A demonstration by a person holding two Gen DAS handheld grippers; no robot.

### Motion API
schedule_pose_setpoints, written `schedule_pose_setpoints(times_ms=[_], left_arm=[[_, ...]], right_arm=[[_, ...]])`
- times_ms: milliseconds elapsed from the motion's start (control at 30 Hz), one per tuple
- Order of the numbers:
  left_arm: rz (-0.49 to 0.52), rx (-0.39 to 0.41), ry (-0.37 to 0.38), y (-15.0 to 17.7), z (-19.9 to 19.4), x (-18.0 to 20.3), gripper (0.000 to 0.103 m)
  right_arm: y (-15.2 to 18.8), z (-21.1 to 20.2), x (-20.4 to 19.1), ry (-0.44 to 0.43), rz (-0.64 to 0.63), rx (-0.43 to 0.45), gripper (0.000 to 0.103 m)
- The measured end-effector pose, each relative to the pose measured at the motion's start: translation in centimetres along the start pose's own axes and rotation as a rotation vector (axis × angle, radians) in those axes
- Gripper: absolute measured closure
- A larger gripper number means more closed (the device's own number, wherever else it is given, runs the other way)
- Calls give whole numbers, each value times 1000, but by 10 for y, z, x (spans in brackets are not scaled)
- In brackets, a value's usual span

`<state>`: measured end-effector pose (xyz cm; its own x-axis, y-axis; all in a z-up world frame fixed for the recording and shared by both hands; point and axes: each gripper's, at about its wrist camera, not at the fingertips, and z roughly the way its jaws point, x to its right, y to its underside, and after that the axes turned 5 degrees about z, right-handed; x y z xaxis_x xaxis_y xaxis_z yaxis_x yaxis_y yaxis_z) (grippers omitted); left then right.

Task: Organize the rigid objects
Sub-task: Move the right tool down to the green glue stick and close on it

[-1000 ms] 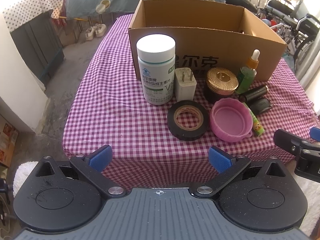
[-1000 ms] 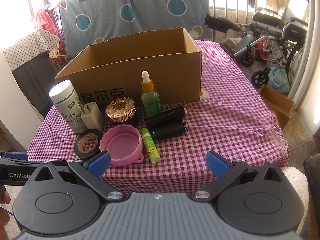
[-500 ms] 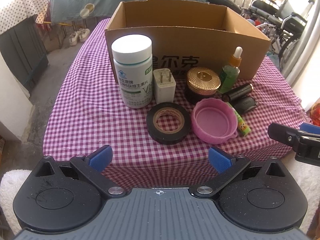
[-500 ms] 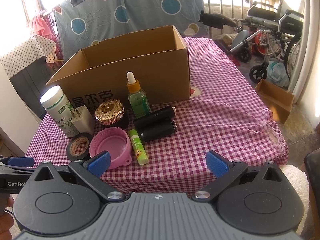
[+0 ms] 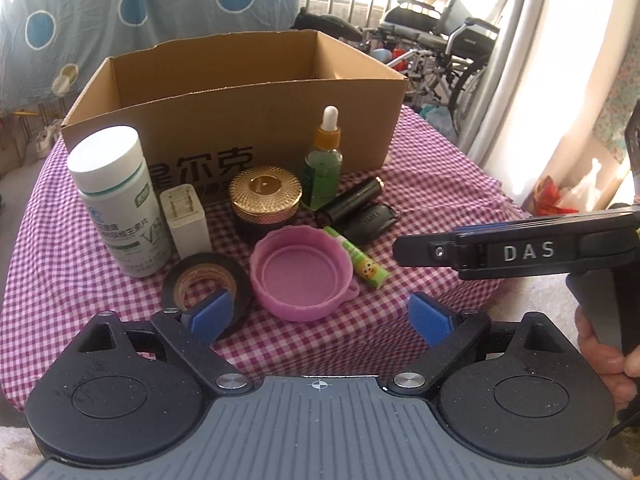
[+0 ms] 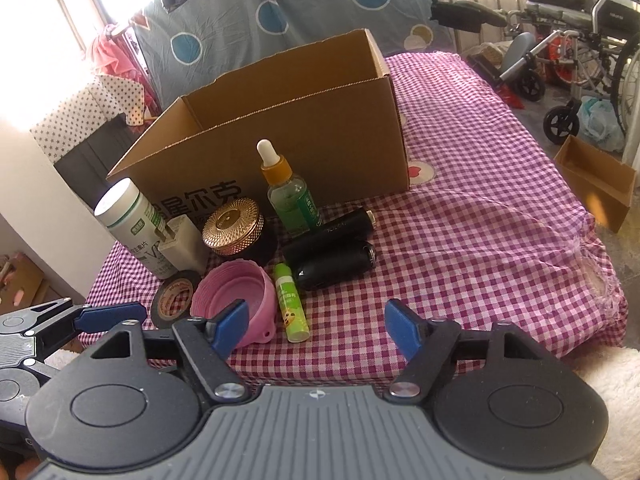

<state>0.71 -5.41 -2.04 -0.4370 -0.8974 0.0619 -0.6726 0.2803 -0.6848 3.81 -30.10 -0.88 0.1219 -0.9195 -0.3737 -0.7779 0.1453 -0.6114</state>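
A table under a purple checked cloth (image 6: 460,240) carries an open cardboard box (image 5: 256,120) at its far side, and as far as its inside shows, the box looks empty. Nothing appears to have been sorted yet; every item stands or lies on the cloth in front of the box. Tallest is a white pill bottle (image 5: 116,200) at the left end, with a white plug adapter (image 5: 186,220) touching it. A green dropper bottle (image 5: 324,160) stands upright against the box front, beside a gold-lidded jar (image 5: 265,200). A pink lid (image 5: 304,276) lies open side up near the table's front edge, a roll of black tape (image 5: 206,288) just beside it. Two black cylinders (image 6: 332,248) lie side by side, and a small green tube (image 6: 292,308) rests between them and the lid. The left gripper (image 5: 320,316) and the right gripper (image 6: 316,326) hover at the near edge, jaws closing but wide apart, with nothing gripped. The whole job seems to remain.
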Motion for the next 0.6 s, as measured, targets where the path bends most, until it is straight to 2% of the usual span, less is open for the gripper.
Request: schedule_pose_setpoints(times_ms=[133, 267, 433, 500, 600], left_arm=[[38, -35, 32, -2, 13, 7, 26], [50, -60, 54, -4, 23, 10, 37], [60, -58, 67, -4, 24, 11, 40], [62, -58, 67, -3, 23, 12, 41], [55, -59, 68, -4, 23, 10, 44]], right_arm=[[-2, 17, -5, -16, -71, -65, 38], [-8, 29, -12, -38, -129, -112, 45], [-13, 38, -16, -46, -192, -157, 57], [-17, 39, -16, -53, -200, -168, 69], [-20, 40, -15, -67, -198, -187, 73]])
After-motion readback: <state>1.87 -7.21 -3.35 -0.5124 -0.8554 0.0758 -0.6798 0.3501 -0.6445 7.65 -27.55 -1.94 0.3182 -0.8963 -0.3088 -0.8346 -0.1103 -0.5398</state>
